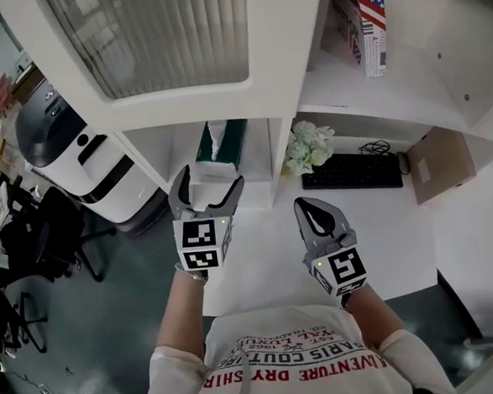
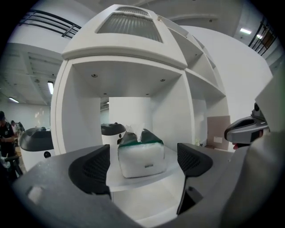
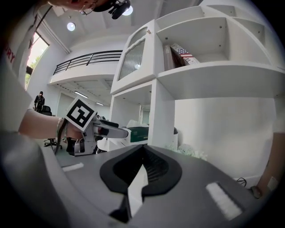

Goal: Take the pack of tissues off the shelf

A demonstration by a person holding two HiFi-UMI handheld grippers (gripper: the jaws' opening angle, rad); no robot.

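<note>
The pack of tissues (image 1: 218, 145), white with a green top and a tissue sticking up, sits in an open compartment of the white shelf unit (image 1: 265, 161). In the left gripper view the pack (image 2: 141, 156) stands on the shelf board (image 2: 147, 179), a little beyond the pads and untouched. My left gripper (image 1: 208, 186) (image 2: 143, 164) is open and level with the pack, one jaw to each side of it. My right gripper (image 1: 308, 206) (image 3: 141, 171) is shut and empty, over the white desk to the right. From the right gripper view the left gripper (image 3: 104, 130) points at the pack (image 3: 139, 132).
A white flower bunch (image 1: 308, 145), a black keyboard (image 1: 352, 172) and a cardboard piece (image 1: 442, 161) lie on the desk (image 1: 400, 232). Books (image 1: 371, 23) stand on an upper shelf. A white and black machine (image 1: 84, 157) and office chairs (image 1: 38, 232) stand to the left.
</note>
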